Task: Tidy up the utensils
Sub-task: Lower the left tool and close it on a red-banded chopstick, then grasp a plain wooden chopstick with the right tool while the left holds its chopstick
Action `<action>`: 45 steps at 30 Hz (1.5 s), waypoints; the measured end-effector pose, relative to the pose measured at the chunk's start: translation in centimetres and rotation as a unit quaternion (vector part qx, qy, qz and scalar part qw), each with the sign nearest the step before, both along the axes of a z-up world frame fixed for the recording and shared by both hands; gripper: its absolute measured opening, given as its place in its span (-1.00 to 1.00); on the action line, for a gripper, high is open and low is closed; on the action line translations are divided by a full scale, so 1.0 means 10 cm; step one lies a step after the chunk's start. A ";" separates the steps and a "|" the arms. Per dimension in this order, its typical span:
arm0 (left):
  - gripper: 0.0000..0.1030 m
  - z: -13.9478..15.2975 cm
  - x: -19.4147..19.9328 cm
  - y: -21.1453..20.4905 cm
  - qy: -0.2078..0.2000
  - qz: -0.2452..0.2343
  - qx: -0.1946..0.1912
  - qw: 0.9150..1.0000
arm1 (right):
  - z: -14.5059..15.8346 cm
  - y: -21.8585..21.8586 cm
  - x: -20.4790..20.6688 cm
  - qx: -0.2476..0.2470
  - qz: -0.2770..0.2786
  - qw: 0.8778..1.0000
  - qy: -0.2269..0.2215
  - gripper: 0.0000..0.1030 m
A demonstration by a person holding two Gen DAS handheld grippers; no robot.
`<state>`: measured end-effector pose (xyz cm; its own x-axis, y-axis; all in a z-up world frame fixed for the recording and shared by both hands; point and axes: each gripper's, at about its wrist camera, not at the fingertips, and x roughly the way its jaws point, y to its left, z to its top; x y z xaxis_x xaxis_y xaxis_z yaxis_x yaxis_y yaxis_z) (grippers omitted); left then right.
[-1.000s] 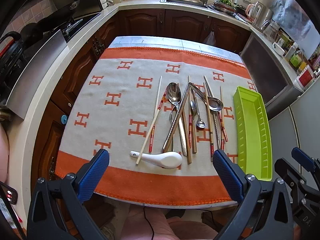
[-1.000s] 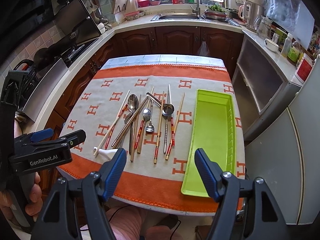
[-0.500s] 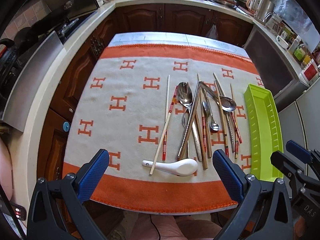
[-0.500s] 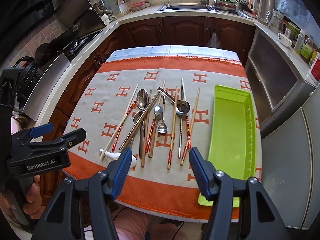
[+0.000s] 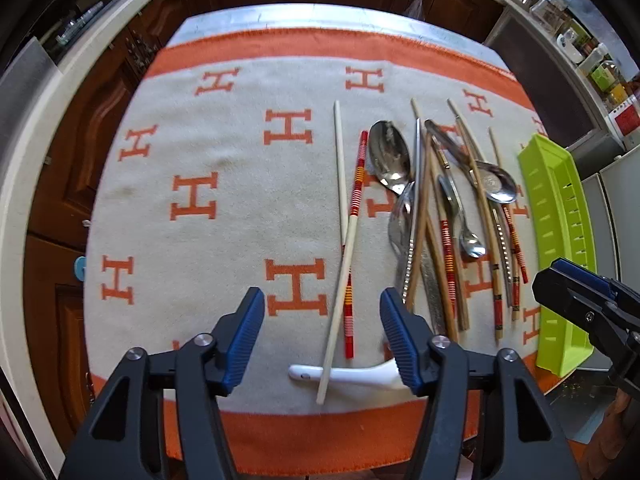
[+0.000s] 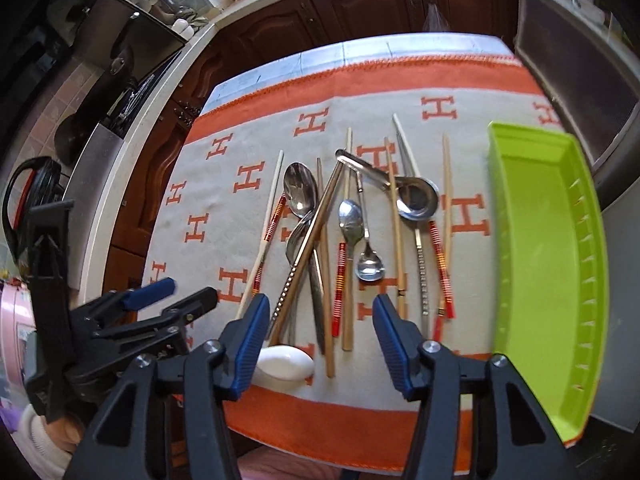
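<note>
Left claw (image 5: 322, 340): jaws apart and closing, nothing pressed between the pads; it hangs over the near edge of the counter (image 5: 192, 216), straddling the near ends of a crossed chopstick pair.
Right claw (image 6: 320, 334): jaws apart and closing, gripping nothing; it hangs over the near ends of the main utensil pile, near the counter's near edge.
White ceramic spoon (image 5: 360, 374): nearest item, lying across the near edge, handle toward the left edge. Likely heavy, glazed, slippery and chippable; take it by the handle.
Pale chopstick (image 5: 340, 240): long axis runs near to far, leaning slightly; its near end lies over the ceramic spoon. Light, stiff and thin, so I would pinch it close to the near end.
Red-banded chopstick (image 5: 356, 216): crosses the pale one midway and has the same near-far axis.
Metal spoons (image 6: 300, 192): bowls toward the far edge or mixed, handles buried under other sticks. Smooth steel, apt to slide; grip the flat handles.
Remaining chopsticks (image 6: 396, 240): roughly parallel, near to far, overlapping.
Green tray (image 6: 548, 264): empty along the counter's right edge, its long axis near to far, matching the utensils.
</note>
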<state>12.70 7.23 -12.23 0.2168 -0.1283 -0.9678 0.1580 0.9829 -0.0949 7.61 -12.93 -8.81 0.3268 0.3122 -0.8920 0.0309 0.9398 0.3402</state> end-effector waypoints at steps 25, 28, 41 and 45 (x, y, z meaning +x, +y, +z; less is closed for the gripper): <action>-0.93 -0.53 0.32 -0.04 0.072 -0.041 -0.036 0.996 | -0.73 0.21 0.49 0.055 -0.017 0.997 0.055 -0.43; -0.93 -0.47 0.30 0.05 0.068 -0.029 -0.049 0.996 | -0.79 0.21 0.53 0.062 -0.019 0.996 0.061 -0.57; -0.93 -0.34 0.28 0.23 0.059 -0.014 -0.079 0.995 | -0.95 0.23 0.65 0.111 -0.041 0.990 0.078 -0.91; -0.93 -0.32 0.29 0.16 0.057 -0.016 -0.079 0.995 | -0.96 0.19 0.64 0.119 -0.048 0.988 0.082 -0.95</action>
<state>15.65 8.82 -15.40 0.1006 -0.2858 -0.9530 0.1678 0.9490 -0.2668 14.02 -11.00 -18.42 0.2224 0.4938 -0.8406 0.1881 0.8243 0.5340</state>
